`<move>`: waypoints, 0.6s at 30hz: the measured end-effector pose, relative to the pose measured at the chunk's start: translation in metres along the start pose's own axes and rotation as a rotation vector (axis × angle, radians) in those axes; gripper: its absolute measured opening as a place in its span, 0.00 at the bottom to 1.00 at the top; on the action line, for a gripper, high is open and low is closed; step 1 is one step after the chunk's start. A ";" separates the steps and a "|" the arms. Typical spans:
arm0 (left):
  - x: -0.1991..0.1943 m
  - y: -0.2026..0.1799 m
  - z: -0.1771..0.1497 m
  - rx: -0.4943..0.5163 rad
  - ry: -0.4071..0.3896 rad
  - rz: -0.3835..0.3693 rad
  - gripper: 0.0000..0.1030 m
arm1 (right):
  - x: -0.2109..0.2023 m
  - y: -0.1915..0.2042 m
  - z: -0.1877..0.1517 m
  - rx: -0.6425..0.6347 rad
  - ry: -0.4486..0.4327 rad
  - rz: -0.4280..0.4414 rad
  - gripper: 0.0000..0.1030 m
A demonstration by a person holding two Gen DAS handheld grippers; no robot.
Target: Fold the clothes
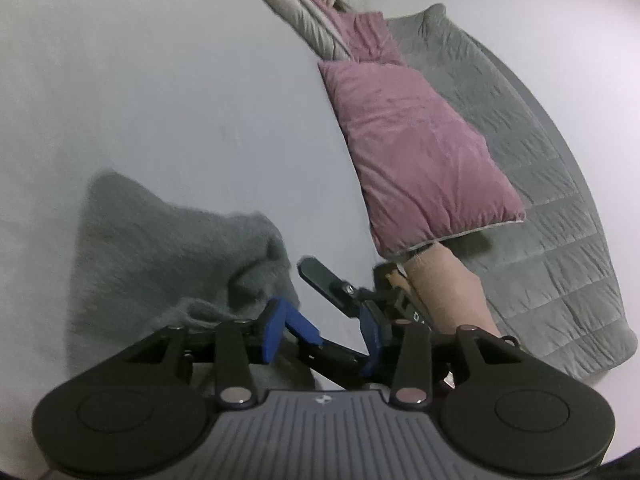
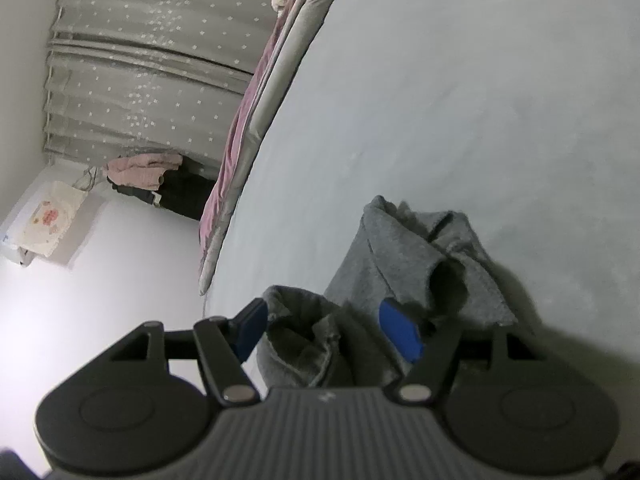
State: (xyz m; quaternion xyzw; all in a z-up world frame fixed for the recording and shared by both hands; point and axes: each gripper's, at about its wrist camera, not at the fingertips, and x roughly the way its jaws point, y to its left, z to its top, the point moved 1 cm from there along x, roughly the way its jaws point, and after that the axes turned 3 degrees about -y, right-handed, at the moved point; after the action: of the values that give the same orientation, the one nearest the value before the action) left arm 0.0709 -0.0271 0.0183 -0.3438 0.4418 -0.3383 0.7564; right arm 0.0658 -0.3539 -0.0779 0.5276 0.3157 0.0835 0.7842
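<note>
So here's where we're at with the crumpled grey fleece garment, which sits bunched on the pale grey bed sheet close to the near edge of the bed.

The thing our next move hangs on: the garment is right in the mouth of our right gripper. Its blue-padded jaws stand wide, and a rolled hem or cuff of the grey fabric bulges up between them, with the rest of the garment running up and away to the right, beyond the right-hand pad. Nothing's pinched yet as far as we can tell, the pads are well off the cloth on both sides.

From the left wrist view, the same grey heap lies to the left of our left gripper and a bit ahead, so that one is beside the garment, not over it. Its jaws are open too, and what sits between them is the other black gripper, not fabric.

So our right is clearly the nearer one. We'd guess it just needs to close on that hem, while the left has to swing leftward to find a second corner. The mauve velvet pillow and grey quilted blanket are well clear.
</note>
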 end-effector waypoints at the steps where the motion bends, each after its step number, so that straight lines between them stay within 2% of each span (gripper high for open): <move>1: -0.004 0.001 0.001 0.014 -0.017 0.025 0.45 | 0.000 0.001 -0.001 -0.014 0.002 -0.003 0.65; 4: -0.010 0.005 0.002 0.056 -0.050 0.104 0.48 | -0.004 0.006 -0.004 -0.052 0.008 -0.009 0.66; 12: -0.008 0.038 -0.015 0.048 -0.036 0.163 0.48 | -0.007 0.011 -0.012 -0.105 0.027 -0.002 0.68; 18: -0.010 0.046 -0.022 0.056 -0.054 0.126 0.48 | -0.007 0.016 -0.013 -0.140 0.040 0.000 0.72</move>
State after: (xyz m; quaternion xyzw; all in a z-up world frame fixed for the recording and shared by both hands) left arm 0.0568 0.0003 -0.0234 -0.3029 0.4323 -0.2927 0.7973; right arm 0.0559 -0.3403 -0.0644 0.4695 0.3247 0.1162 0.8128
